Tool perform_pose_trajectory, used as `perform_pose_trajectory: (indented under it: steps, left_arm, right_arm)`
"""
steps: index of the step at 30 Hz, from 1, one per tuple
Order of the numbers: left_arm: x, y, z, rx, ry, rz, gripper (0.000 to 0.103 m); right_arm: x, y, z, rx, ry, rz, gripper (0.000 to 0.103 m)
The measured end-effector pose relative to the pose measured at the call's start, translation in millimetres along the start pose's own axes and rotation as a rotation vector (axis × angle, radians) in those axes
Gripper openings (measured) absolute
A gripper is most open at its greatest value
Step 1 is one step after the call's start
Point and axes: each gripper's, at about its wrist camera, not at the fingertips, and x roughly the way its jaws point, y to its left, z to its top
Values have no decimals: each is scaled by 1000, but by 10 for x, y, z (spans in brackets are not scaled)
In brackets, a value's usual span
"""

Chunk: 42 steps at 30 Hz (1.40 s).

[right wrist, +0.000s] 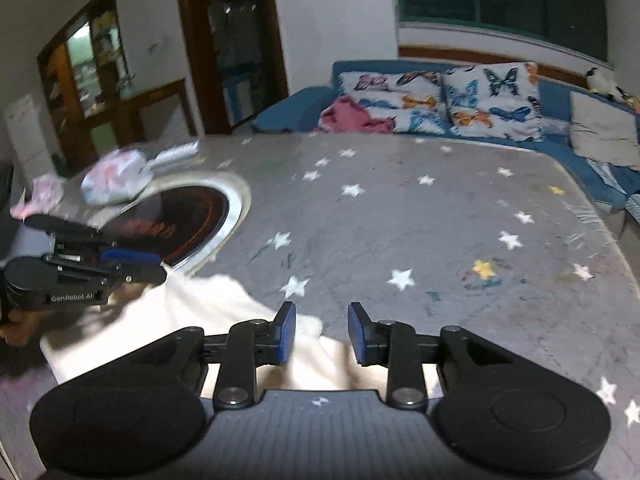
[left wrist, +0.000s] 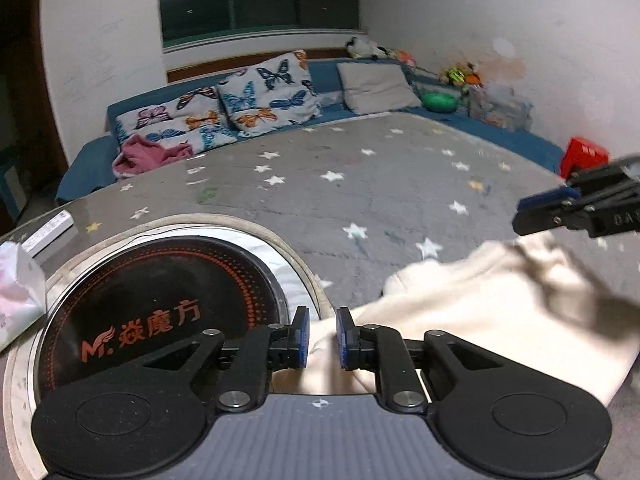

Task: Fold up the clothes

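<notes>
Cream garment [left wrist: 480, 300] lower right of left view, rumpled, no neat fold visible | left gripper [left wrist: 322, 338] jaws parted, cloth between | right gripper [right wrist: 322, 334] open | folding looks early

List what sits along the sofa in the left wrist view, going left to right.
Crumpled pink garment → two butterfly-print cushions → plain beige square cushion → round green bowl-like toy → red box at the far right end.
</notes>
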Motion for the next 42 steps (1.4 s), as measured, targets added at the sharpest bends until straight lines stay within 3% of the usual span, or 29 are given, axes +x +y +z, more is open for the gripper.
perform_pose_trajectory:
  steps: [6,11,17,27,31,37,42]
  left_arm:
    - [-159,-245,129,-3,-52,-109,14]
    - [28,-446,149,-11,-18,-163,14]
    - [261,-472,111,-50,32,-151,14]
    - [266,-493,80,-49,26,-132,15]
    - [272,-513,82,-45,25,-124,15]
    - [277,-523,83,-45,25,-113,15]
    - [277,-530,83,-44,28,-107,15]
  right_arm:
    - [96,141,-35,-22,32,-6,16]
    - [176,258,-65,-40,59,-10,12]
    - [109,302,-120,-58,58,-27,9]
    - [-262,249,-308,-77,43,-73,10]
    - [-390,92,-446,-43,64,-129,10]
    - [-424,-115,-497,62,40,-118,10]
    - [-308,-112,-503,67,30,-131,10]
